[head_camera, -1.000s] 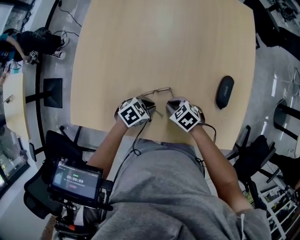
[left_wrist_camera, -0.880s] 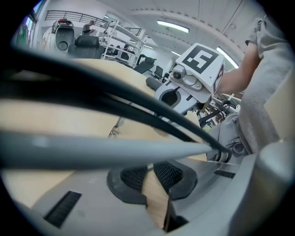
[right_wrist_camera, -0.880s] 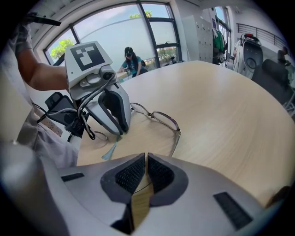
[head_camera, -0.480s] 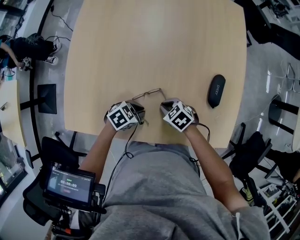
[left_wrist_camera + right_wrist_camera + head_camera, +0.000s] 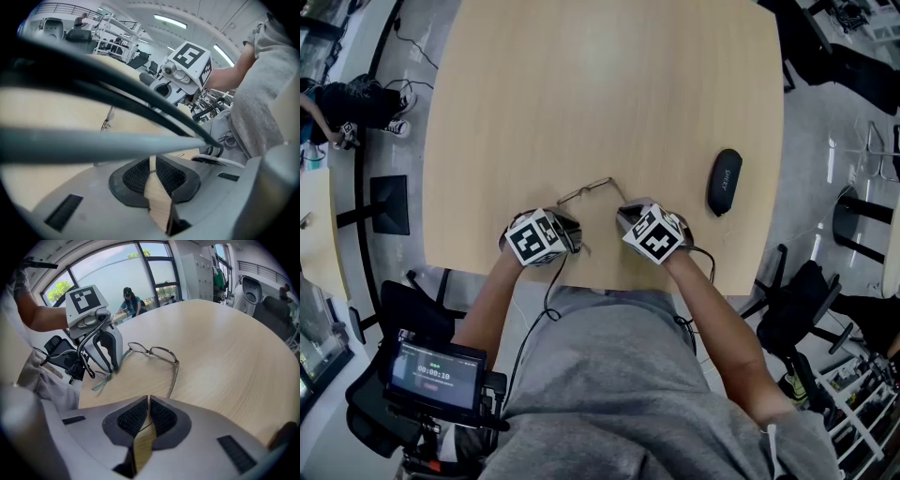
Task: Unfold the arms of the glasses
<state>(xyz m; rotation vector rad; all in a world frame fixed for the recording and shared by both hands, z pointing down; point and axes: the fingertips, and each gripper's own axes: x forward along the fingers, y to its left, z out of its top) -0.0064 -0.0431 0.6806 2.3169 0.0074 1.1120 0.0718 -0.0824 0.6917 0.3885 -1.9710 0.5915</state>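
Note:
Thin metal-framed glasses point(image 5: 154, 351) lie on the wooden table point(image 5: 600, 94) near its front edge, with both arms swung out toward me. My right gripper point(image 5: 148, 416) is shut on the end of the right arm, a thin wire running between its pads. My left gripper point(image 5: 110, 363) is shut on the left arm, whose teal tip point(image 5: 99, 383) sticks out behind its jaws. In the head view the glasses point(image 5: 586, 190) sit just beyond the left gripper point(image 5: 569, 228) and the right gripper point(image 5: 622, 216). In the left gripper view the frame front point(image 5: 107, 121) shows past blurred bars.
A black glasses case point(image 5: 724, 194) lies on the table to the right of my right gripper. The table's front edge runs just under both grippers. Chairs, cables and a screen stand on the floor around the table.
The two grippers have drawn a little further apart, the left one shifting left and back toward the table edge. The glasses' arms now stand wider.

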